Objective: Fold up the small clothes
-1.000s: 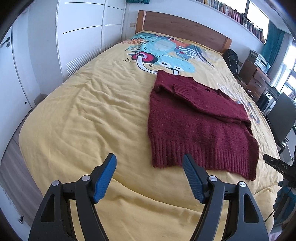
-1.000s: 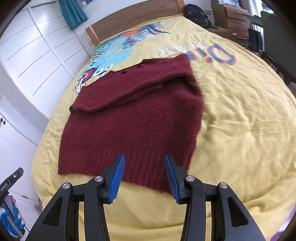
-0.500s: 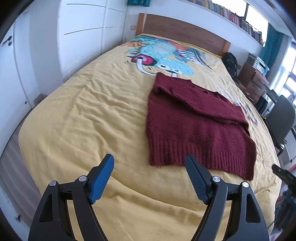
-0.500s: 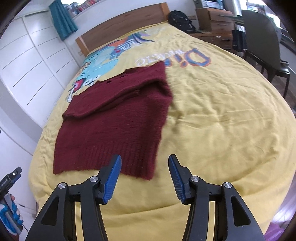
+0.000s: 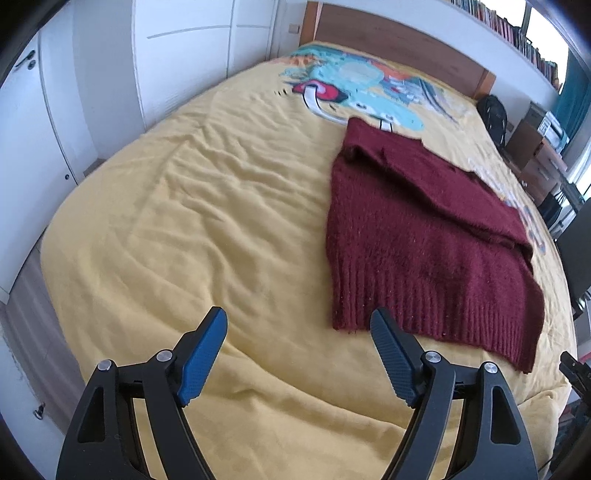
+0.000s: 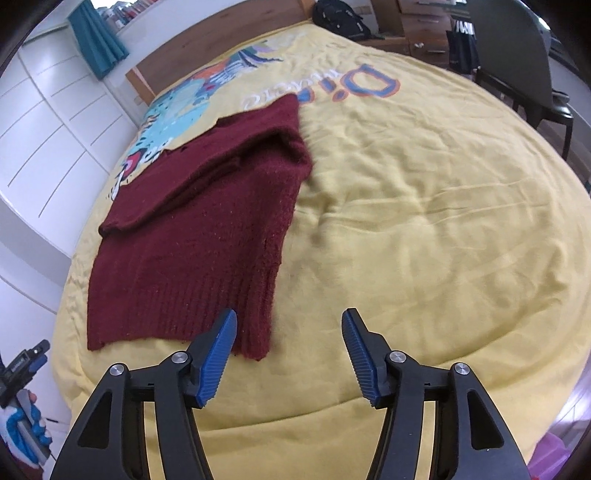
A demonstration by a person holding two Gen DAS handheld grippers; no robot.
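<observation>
Bed (image 5: 184,221) cut off at the lower frame edge in both views. Sweater's (image 5: 424,236) near hem partly hidden behind a blue pad (image 5: 391,358) in the left wrist view. Book spines on the shelf (image 5: 517,37), upper right, too small to be read. Gloved hand (image 6: 22,432) at lower left of the right wrist view clipped by the frame. Chair (image 6: 517,55), upper right, cut off.

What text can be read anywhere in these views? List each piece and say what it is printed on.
"Di": large orange and blue letters, upside down, on the yellow bed cover.
White script beside them on the cover: partly under the maroon sweater, unreadable.
Book spines on the wall shelf: too small.
Nothing else legible.
</observation>
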